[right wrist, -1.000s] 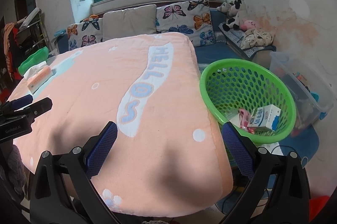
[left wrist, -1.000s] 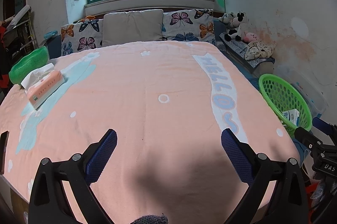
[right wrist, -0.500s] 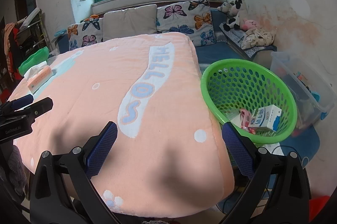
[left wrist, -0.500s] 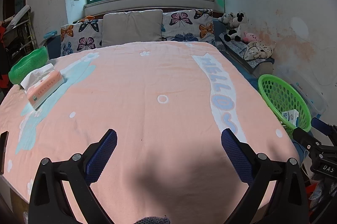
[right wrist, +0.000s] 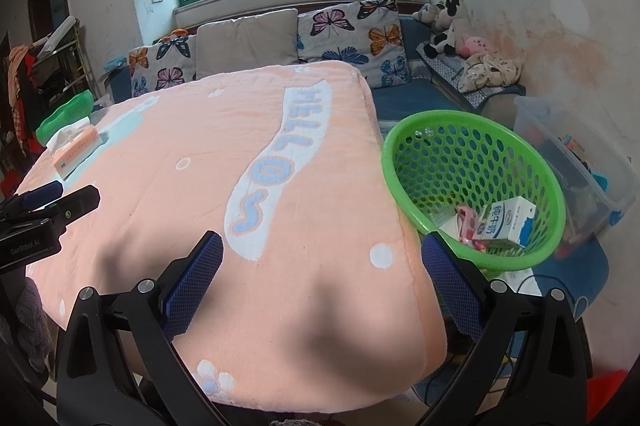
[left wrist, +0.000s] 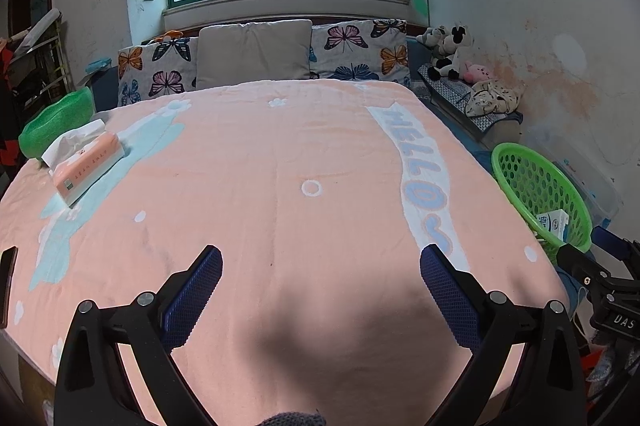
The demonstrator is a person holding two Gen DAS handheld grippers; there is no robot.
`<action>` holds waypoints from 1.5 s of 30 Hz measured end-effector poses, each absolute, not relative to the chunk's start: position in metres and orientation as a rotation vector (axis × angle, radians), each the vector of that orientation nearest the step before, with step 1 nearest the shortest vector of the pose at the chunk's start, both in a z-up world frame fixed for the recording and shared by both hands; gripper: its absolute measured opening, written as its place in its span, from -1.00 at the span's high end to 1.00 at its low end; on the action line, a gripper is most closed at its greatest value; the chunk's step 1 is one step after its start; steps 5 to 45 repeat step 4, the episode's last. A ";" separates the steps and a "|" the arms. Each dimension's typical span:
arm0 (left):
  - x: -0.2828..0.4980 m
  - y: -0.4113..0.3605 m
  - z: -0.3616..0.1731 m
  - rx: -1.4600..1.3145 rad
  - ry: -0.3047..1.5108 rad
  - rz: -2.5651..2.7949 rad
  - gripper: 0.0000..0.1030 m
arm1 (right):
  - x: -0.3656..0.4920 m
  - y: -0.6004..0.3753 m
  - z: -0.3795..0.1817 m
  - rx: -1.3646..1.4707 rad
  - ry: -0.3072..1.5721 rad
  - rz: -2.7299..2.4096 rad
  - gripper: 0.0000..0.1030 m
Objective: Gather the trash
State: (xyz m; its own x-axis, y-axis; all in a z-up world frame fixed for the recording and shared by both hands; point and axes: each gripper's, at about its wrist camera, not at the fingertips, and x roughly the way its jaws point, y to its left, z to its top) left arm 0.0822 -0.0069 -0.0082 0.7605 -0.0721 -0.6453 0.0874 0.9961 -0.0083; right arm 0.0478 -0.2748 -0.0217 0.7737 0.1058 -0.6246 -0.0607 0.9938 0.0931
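Milk carton lay inside the green basket, beside a pink wrapper; the basket sat just off the right edge of the peach blanket on the bed. Same carton and basket showed at far right in the left wrist view. Right tongs spread wide, holding nothing, hovering over the blanket's near corner. Left tongs likewise wide open and empty above the blanket. Tissue pack rested at the blanket's far left edge. Butterfly cushions lined the wall under the window.
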 end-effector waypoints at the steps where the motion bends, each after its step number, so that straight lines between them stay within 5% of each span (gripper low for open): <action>1: 0.082 -0.007 -0.008 0.024 0.701 -0.086 -0.86 | 0.048 -0.274 -0.022 0.069 0.680 0.091 -0.92; 45: 0.082 -0.006 -0.008 0.024 0.702 -0.083 -0.86 | 0.047 -0.273 -0.022 0.069 0.681 0.092 -0.92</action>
